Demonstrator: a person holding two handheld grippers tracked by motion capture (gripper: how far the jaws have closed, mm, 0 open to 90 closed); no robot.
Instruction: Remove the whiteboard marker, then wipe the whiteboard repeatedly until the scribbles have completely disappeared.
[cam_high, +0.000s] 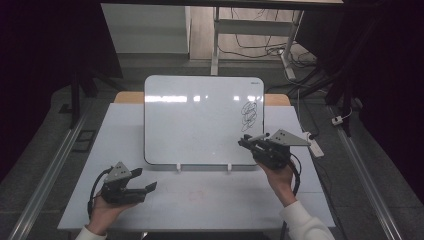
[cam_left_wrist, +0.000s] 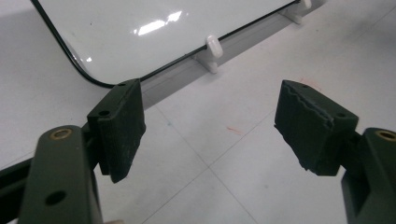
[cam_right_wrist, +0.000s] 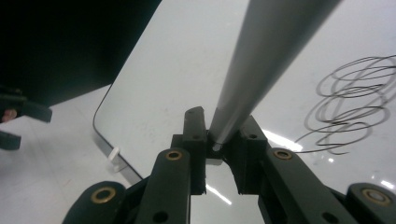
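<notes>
A grey marker (cam_right_wrist: 261, 65) is clamped between the closed jaws of the right gripper (cam_high: 250, 141), which is held over the lower right part of the whiteboard (cam_high: 200, 120). In the right gripper view the marker runs up and away from the jaws across the board's surface, beside a black scribble (cam_right_wrist: 355, 102) drawn near the board's right edge. In the high view the scribble (cam_high: 250, 114) is seen just above this gripper.

The whiteboard is propped on two small white feet (cam_high: 178, 168) at its lower edge, and its rounded black-rimmed corners are seen well inside the table (cam_high: 200, 205).

The left gripper (cam_high: 145, 181) is held low over the front left of the table, near the table's front edge and apart from the board's lower left corner. Its jaws are spread wide, with nothing between them; bare table surface is seen through the gap. A broad strip of bare table lies between the board's lower edge and the front edge.
</notes>
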